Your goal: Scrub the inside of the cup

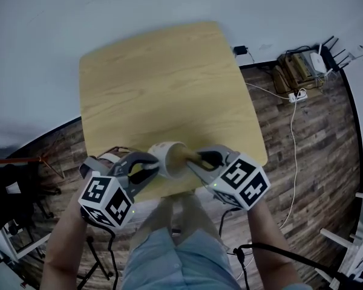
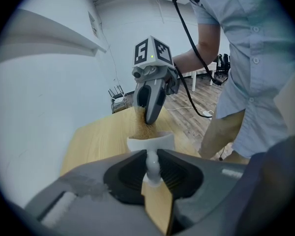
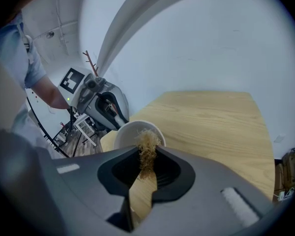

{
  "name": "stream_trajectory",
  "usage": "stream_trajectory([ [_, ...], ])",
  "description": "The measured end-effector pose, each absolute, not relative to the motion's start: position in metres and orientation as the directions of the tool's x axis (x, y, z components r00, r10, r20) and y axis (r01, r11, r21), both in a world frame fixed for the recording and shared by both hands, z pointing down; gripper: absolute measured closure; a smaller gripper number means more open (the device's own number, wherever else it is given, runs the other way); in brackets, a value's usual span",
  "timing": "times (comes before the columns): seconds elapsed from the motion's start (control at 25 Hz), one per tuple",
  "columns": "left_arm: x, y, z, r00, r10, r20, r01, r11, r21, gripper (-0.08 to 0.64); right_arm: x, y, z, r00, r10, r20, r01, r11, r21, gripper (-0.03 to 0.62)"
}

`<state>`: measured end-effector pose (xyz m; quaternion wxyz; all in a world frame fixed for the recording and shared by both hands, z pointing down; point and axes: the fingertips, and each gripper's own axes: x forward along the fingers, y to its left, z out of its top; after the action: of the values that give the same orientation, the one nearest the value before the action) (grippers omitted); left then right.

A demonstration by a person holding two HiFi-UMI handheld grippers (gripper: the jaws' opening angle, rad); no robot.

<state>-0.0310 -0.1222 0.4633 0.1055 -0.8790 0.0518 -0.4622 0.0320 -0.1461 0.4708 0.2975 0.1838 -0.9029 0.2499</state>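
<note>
From above, my left gripper (image 1: pixel 147 165) holds the cup (image 1: pixel 167 156) over the near edge of the table (image 1: pixel 163 83). In the left gripper view, its jaws pinch the cup's handle (image 2: pixel 152 165). In the right gripper view, my right gripper (image 3: pixel 146 167) clamps the brush (image 3: pixel 147 149), with the bristles inside the cup.

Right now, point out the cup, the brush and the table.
cup (image 3: pixel 127 137), right gripper view, inner wall.
brush (image 3: pixel 147 149), right gripper view, tan fibres.
table (image 1: pixel 163 83), head view, bare wooden top.

Soft, even, cool light, faint shadows; gripper views bend at their dark, blurred edges.
</note>
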Motion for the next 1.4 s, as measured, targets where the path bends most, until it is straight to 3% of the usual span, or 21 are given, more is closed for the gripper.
stream_trajectory([
  [0.84, -0.025, -0.118, 0.463, 0.569, -0.198, 0.798, -0.010, -0.972, -0.235, 0.465, -0.004, -0.115, 0.482, -0.802, -0.071, 0.593, -0.425, 0.766, -0.483, 0.532],
  [1.4, -0.028, -0.119, 0.462, 0.566, -0.193, 0.802, 0.004, -0.972, -0.237, 0.465, 0.014, -0.152, 0.463, -0.788, -0.202, 0.581, -0.500, 0.761, -0.413, 0.532],
])
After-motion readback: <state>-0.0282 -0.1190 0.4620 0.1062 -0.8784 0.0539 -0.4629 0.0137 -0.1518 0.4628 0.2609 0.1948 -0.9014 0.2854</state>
